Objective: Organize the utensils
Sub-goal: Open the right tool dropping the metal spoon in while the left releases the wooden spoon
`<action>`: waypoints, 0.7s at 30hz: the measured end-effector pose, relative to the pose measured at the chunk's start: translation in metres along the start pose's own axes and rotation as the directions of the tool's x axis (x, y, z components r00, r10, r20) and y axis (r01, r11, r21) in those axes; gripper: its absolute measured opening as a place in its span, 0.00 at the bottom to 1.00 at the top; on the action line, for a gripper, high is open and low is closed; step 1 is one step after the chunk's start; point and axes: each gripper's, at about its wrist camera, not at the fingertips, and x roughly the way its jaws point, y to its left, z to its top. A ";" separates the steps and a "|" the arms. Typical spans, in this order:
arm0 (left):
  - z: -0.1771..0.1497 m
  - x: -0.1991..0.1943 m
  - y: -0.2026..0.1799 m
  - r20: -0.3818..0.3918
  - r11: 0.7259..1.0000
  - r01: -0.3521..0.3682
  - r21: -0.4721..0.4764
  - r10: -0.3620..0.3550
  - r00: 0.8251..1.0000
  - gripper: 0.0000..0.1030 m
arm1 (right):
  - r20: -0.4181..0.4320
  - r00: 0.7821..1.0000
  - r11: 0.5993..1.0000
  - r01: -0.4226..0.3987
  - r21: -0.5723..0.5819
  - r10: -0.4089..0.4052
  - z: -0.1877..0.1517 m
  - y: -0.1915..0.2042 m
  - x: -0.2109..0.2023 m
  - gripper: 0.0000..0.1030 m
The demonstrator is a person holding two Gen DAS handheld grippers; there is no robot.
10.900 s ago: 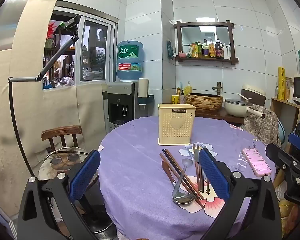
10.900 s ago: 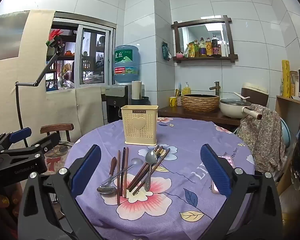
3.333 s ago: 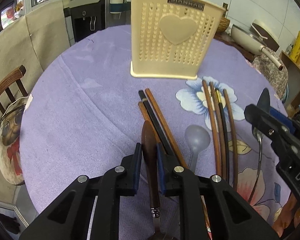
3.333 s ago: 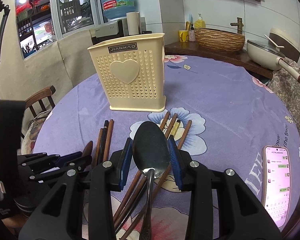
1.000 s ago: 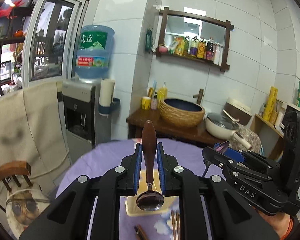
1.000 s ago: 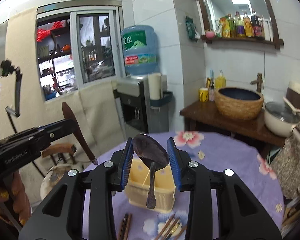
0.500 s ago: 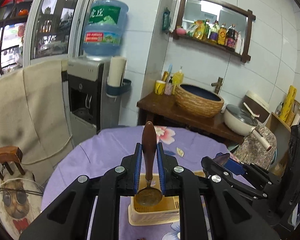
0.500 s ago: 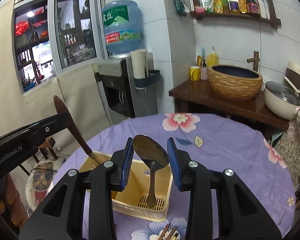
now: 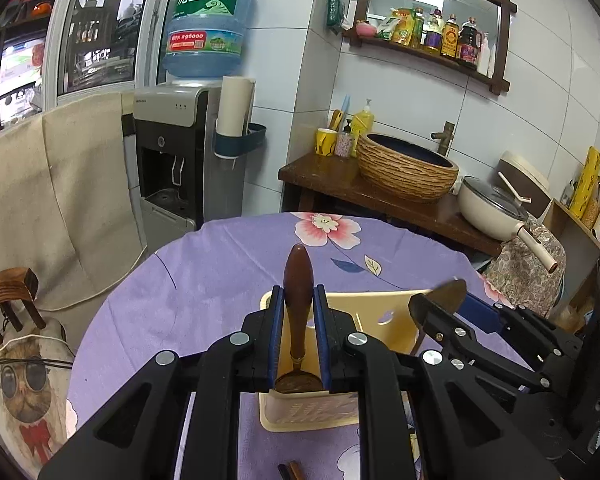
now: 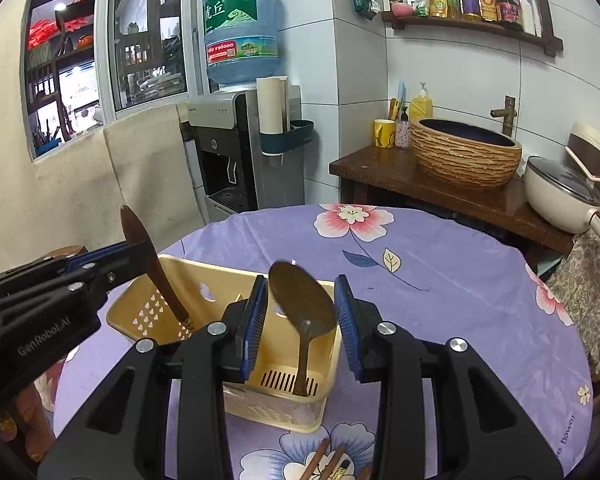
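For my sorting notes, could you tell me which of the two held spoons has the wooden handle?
The spoon in the left gripper: the wooden-handled spoon, bowl down in the yellow holder. The right gripper holds an all-metal spoon.

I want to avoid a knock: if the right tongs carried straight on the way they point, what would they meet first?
Probably the cream utensil holder: the right tongs point down into it, and the metal spoon they grip already hangs inside. Its handle tip would likely reach the slotted floor first; depth is unclear.

Left gripper (image 9: 298, 312) clamped wooden-handled spoon (image 9: 298, 300), bowl down inside cream holder (image 9: 384, 312) on purple-clothed worktop (image 9: 204, 280); right gripper (image 9: 440, 304) just beside, over holder.
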 end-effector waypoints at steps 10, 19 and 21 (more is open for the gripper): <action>-0.002 -0.028 0.002 0.078 1.000 -0.005 0.018 0.003 0.997 0.42 | 0.061 0.998 1.000 0.025 0.008 -0.025 0.001 -0.005 -0.020 0.48; -0.044 -0.081 0.006 0.113 0.998 -0.013 0.060 0.006 0.994 0.81 | 0.028 0.996 0.997 0.080 -0.012 -0.080 -0.027 -0.005 -0.080 0.55; -0.060 -0.084 0.007 0.086 0.997 -0.013 0.071 0.007 0.996 0.81 | 0.006 0.995 0.994 0.104 -0.009 -0.104 -0.043 -0.006 -0.089 0.54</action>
